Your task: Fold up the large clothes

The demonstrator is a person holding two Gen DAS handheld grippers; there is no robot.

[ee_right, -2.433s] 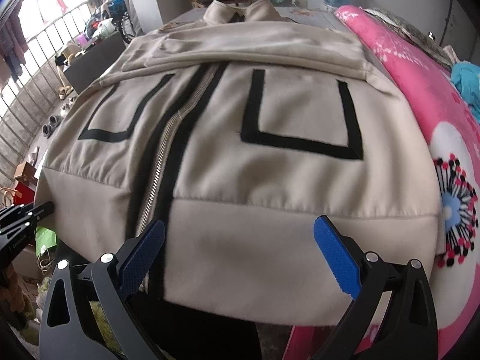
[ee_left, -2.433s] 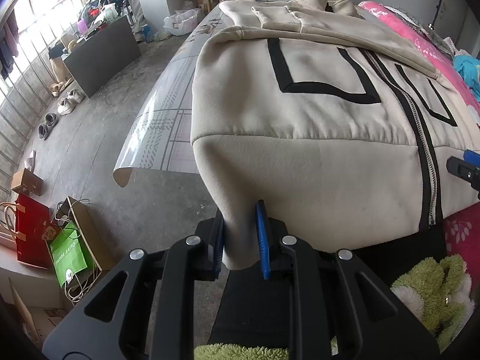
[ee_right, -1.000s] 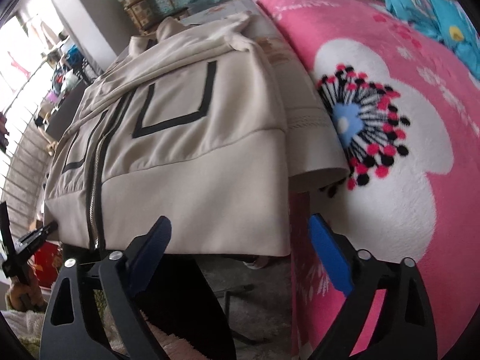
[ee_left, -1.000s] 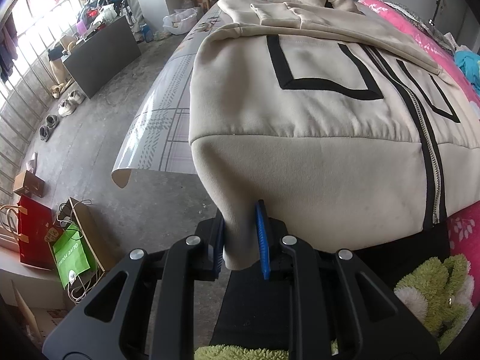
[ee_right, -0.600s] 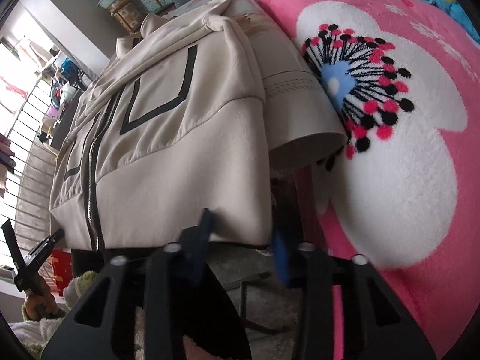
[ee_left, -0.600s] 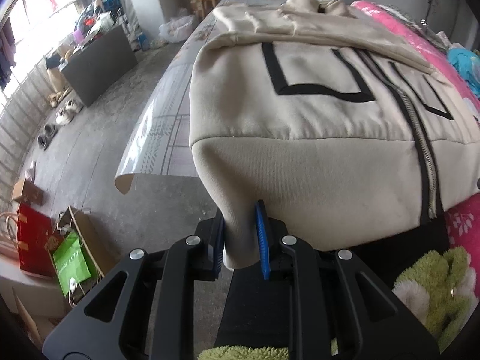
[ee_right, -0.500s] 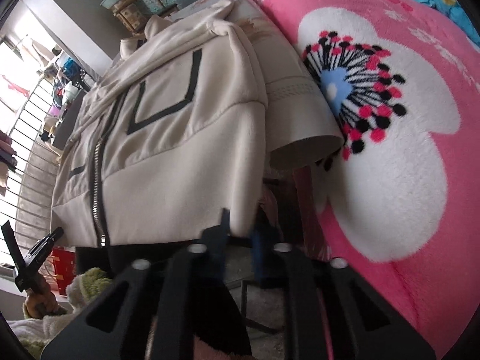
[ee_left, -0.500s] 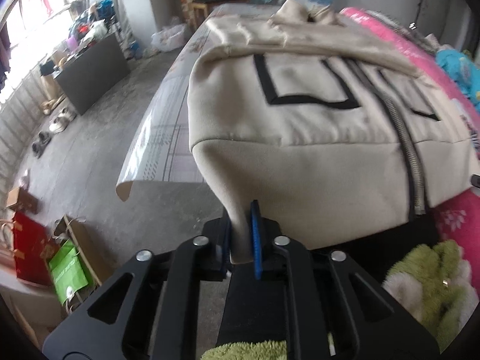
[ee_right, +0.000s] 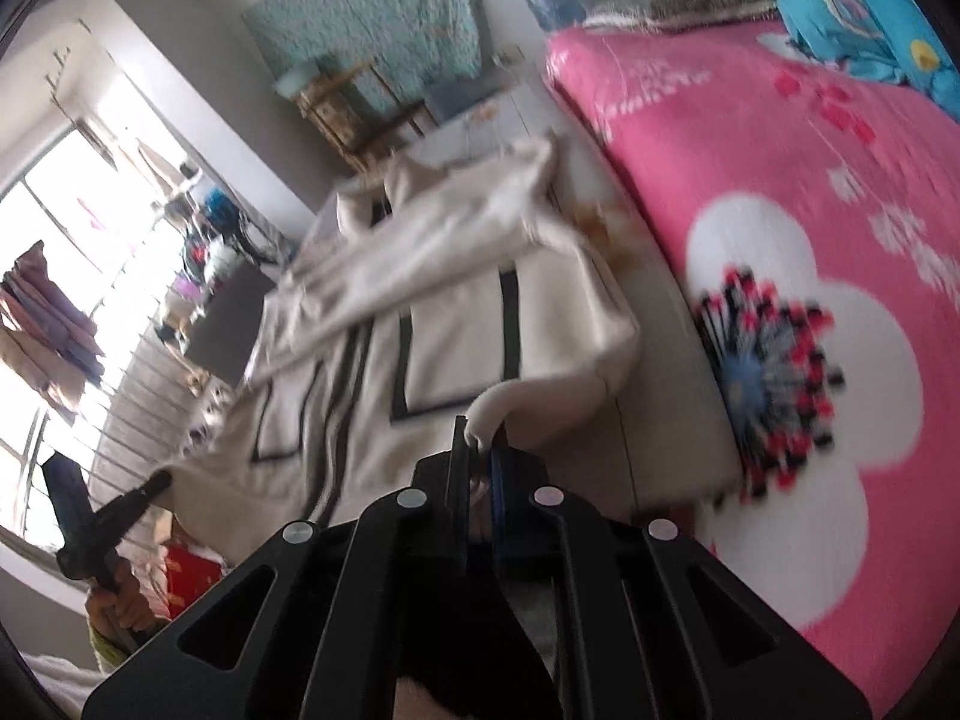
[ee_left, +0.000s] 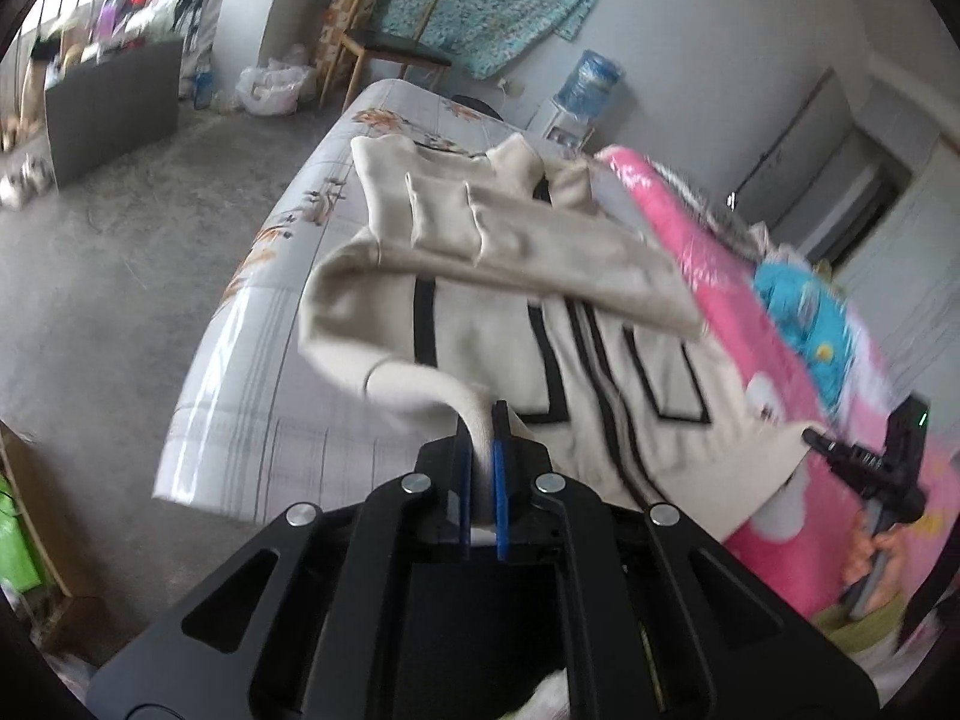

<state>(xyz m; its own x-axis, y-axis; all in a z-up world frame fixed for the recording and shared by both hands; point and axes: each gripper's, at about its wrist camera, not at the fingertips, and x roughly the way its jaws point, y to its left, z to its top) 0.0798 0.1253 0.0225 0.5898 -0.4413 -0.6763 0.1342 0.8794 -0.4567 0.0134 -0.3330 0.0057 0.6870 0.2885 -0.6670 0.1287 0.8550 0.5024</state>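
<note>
- Where the left wrist view takes in the room's left side, a grey concrete floor (ee_left: pixel 108 276) runs past a dark cabinet (ee_left: pixel 114 96) and a wooden chair (ee_left: pixel 390 54) against the far wall.
- The bed sheet (ee_left: pixel 252 396) — pale, with a floral and grid print — covers the near left part of the bed.
- The cream jacket (ee_left: pixel 498 312) lies front up across that sheet, black outlines and a central zip visible; one sleeve is folded across the chest.
- The left gripper (ee_left: pixel 482 438) is clenched on the jacket's left hem corner; cream cloth is pinched between its blue pads and rises in a curl from the jaws, clear of the bed.
- The jacket's hem sags between the two held corners; frames are motion-blurred, so finer creases cannot be told.
- The right gripper (ee_right: pixel 480 444) is likewise clenched on the jacket — the right hem corner sits between its pads, lifted off the bed.
- In the right wrist view the jacket (ee_right: pixel 432 360) lies to the left of the pink blanket (ee_right: pixel 840 240), which bears a large white flower with a blue centre.
- The right gripper (ee_left: pixel 864 468) shows at the right edge of the left wrist view, at the jacket's far hem corner; the left gripper (ee_right: pixel 114 510) shows at the lower left of the right wrist view, held by a hand (ee_right: pixel 120 600).
- A blue garment (ee_right: pixel 870 12) rests on the blanket's far right end.
- A water bottle (ee_left: pixel 597 84) stands by the back wall.
</note>
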